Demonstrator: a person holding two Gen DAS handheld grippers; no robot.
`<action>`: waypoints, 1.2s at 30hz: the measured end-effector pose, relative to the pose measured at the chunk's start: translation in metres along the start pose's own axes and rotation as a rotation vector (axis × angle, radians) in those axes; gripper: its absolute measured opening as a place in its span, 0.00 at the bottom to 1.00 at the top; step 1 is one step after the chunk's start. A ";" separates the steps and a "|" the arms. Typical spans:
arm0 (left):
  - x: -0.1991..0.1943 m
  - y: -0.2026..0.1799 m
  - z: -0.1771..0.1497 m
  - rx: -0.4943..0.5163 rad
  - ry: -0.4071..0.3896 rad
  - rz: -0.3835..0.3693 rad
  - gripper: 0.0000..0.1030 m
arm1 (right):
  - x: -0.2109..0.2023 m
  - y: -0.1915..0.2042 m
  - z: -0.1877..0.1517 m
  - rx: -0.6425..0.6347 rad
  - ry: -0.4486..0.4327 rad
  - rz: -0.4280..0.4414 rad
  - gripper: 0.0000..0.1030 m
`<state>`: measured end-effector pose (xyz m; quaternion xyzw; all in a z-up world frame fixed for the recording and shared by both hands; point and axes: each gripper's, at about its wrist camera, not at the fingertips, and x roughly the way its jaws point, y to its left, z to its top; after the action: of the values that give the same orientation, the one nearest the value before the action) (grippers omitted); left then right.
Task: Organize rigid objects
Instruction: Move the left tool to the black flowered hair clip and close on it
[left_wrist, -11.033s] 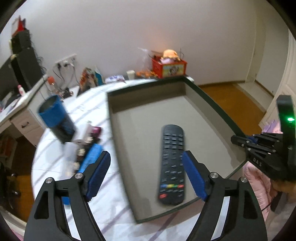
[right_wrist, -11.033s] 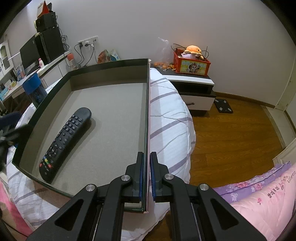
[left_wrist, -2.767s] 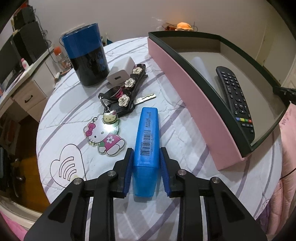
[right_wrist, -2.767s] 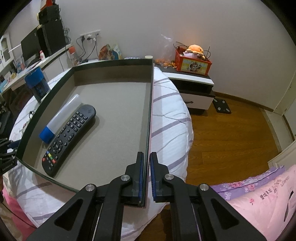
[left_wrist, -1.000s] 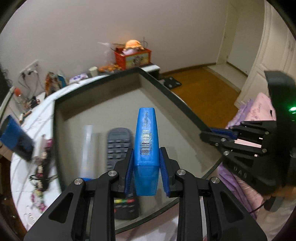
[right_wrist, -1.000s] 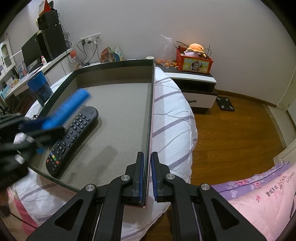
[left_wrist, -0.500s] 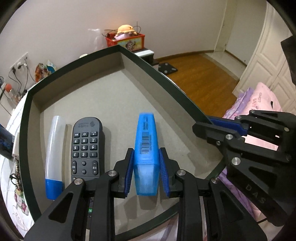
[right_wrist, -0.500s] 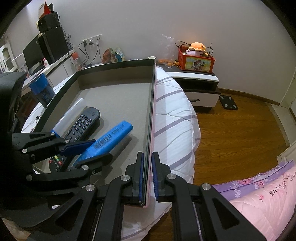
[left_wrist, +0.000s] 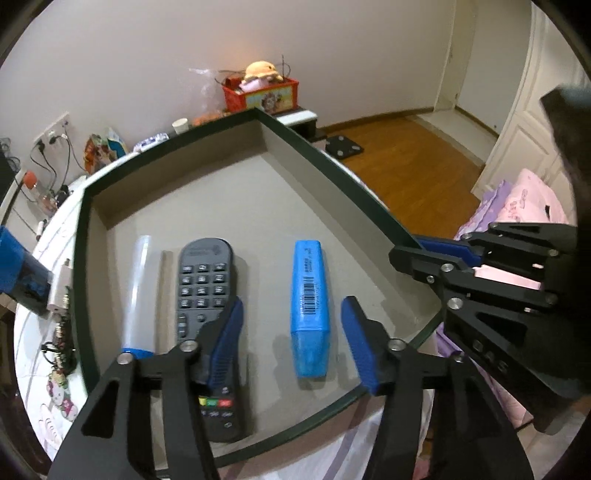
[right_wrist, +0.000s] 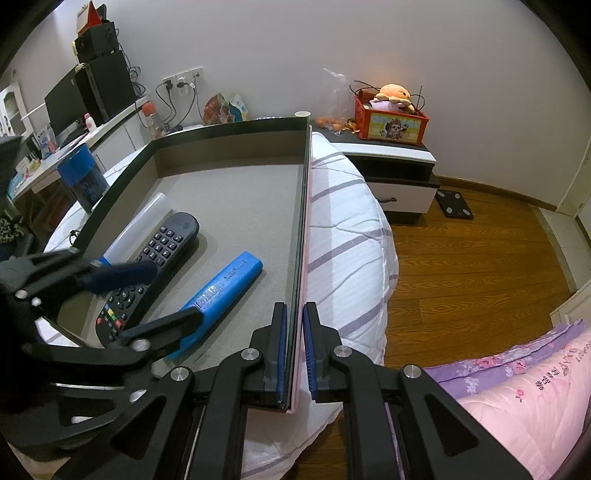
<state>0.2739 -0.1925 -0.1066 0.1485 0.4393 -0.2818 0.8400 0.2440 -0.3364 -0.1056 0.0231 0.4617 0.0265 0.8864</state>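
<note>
A glossy blue plastic case (left_wrist: 310, 295) and a matt black plastic remote (left_wrist: 207, 295) lie on the box's (left_wrist: 332, 166) grainy grey matt lining, over a striped cloth cover (right_wrist: 347, 229) above polished wood flooring (right_wrist: 480, 266).

- L gripper (left_wrist: 291, 345): pointed steeply down, jaws opening, blue pads apart w/ the blue case (left_wrist: 309, 302) lying between them; neither pad touches it. Left finger looks motion-blurred.
- R gripper (right_wrist: 293, 354): pointed steeply down too, jaws nearly together, pads pinching the tray wall (right_wrist: 302, 229) at its near corner, one pad inside, one outside.
- In L wrist view the R gripper sits at right, clamped on the tray's rim; no hand or sleeve clearly seen.
</note>
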 end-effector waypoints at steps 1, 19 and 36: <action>-0.005 0.003 -0.001 -0.006 -0.012 0.000 0.60 | 0.000 0.001 0.000 -0.001 0.000 -0.004 0.10; -0.083 0.113 -0.062 -0.156 -0.125 0.193 0.87 | 0.004 0.003 0.000 0.002 0.018 -0.035 0.10; -0.048 0.201 -0.108 -0.297 -0.019 0.275 0.85 | 0.005 0.014 0.001 -0.040 0.032 -0.102 0.10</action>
<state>0.3026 0.0377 -0.1287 0.0787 0.4437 -0.0981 0.8873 0.2469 -0.3221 -0.1082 -0.0186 0.4755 -0.0092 0.8795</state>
